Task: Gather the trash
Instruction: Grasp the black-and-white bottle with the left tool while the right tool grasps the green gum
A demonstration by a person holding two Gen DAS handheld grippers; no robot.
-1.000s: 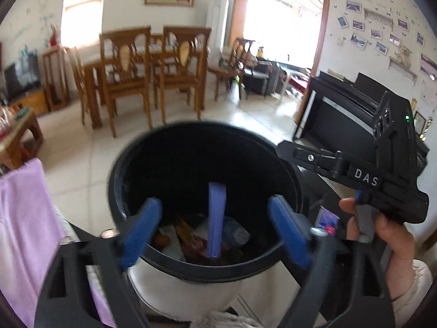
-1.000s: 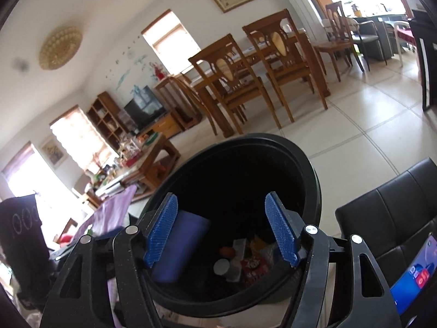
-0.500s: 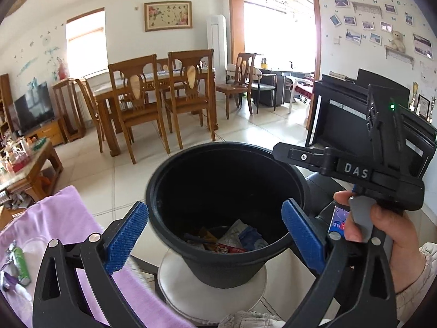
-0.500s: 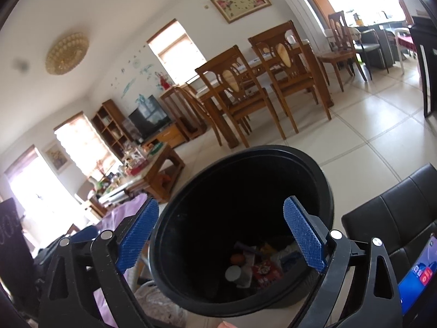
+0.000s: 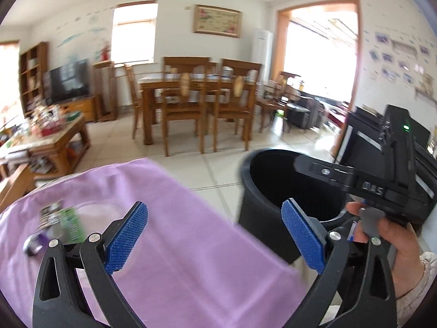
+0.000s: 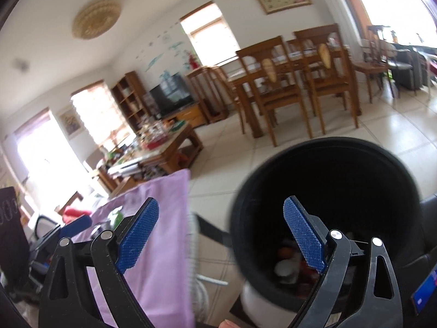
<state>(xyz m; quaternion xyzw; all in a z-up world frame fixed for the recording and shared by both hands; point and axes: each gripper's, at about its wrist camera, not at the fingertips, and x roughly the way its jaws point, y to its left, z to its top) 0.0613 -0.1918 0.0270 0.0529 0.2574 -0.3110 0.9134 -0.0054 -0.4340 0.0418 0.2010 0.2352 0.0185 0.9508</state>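
A black trash bin (image 5: 275, 202) stands on a white stool to the right of a purple-covered table (image 5: 177, 246). In the right wrist view the bin (image 6: 355, 169) holds several wrappers and scraps at its bottom. My left gripper (image 5: 215, 237) is open and empty above the purple cloth, left of the bin. Blurred trash lies at the cloth's left: a green packet (image 5: 69, 222) and a small purple item (image 5: 34, 244). My right gripper (image 6: 221, 237) is open and empty, its right finger over the bin's mouth. The right gripper also shows in the left wrist view (image 5: 382, 180).
A wooden dining table with chairs (image 5: 196, 95) stands behind on the tiled floor. A cluttered coffee table (image 5: 52, 134) is at the left. A black piano (image 5: 363, 131) and a black seat (image 6: 428, 218) flank the bin on the right.
Both grippers have swung left, away from over the bin toward the purple cloth. A purple item seen over the bin a second ago is gone from between the fingers. Both jaws have opened wider.
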